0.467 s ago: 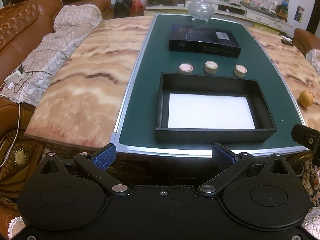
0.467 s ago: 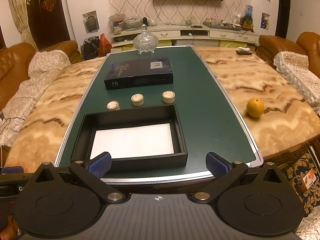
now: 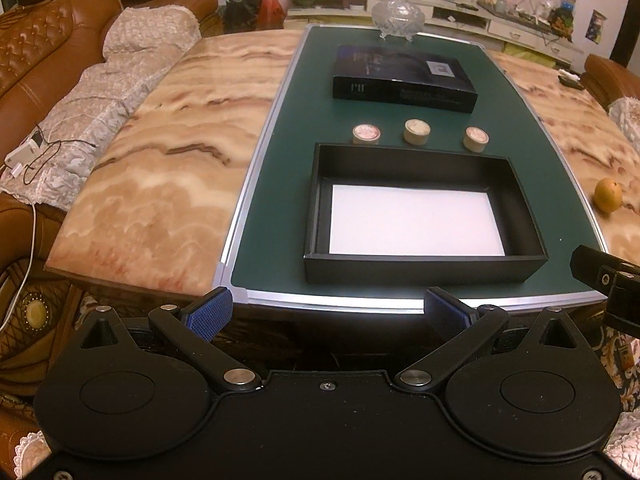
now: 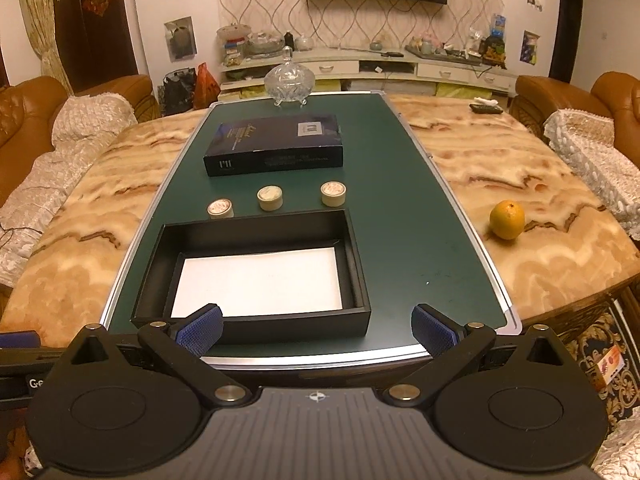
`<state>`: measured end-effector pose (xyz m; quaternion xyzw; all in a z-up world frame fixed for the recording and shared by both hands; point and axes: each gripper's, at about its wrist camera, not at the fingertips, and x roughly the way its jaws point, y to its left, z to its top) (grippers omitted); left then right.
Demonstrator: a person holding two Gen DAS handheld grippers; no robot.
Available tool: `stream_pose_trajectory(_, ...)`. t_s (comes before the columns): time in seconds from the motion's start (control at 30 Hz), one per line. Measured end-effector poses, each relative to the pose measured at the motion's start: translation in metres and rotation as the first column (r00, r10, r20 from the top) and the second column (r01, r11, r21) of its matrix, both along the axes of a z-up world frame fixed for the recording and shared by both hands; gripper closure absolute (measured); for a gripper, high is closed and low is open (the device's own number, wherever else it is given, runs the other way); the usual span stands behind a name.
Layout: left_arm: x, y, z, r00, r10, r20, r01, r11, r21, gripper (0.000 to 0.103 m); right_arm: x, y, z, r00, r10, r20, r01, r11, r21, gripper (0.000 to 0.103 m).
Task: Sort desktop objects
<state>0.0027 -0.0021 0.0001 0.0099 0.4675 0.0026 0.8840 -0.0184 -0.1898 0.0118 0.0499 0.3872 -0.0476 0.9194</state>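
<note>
An open black box (image 3: 424, 268) with a white floor sits near the front of the green mat (image 3: 280, 208); it also shows in the right wrist view (image 4: 256, 324). Three small round cream tins stand in a row behind it: left (image 3: 366, 134), middle (image 3: 417, 131), right (image 3: 476, 138); they also show in the right wrist view, left (image 4: 220, 208), middle (image 4: 270, 197), right (image 4: 333, 193). A dark lid box (image 3: 404, 78) (image 4: 276, 148) lies farther back. My left gripper (image 3: 326, 314) and my right gripper (image 4: 316, 330) are open and empty at the table's front edge.
An orange (image 4: 507, 219) (image 3: 608, 195) lies on the marble table (image 4: 540, 264) right of the mat. A glass lidded bowl (image 4: 289, 80) (image 3: 398, 16) stands at the mat's far end. A remote (image 4: 485, 108) lies at the far right. Sofas flank the table.
</note>
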Motion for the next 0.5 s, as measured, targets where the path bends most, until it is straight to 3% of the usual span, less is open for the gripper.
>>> stream_pose_trajectory(0.5,0.0083,-0.0025,-0.0051,1.000,0.000,-0.018,0.000,1.000,0.006,0.000,0.0091,0.0045,-0.0067,1.000,0.011,-0.013,-0.011,1.000,0.001,0.000)
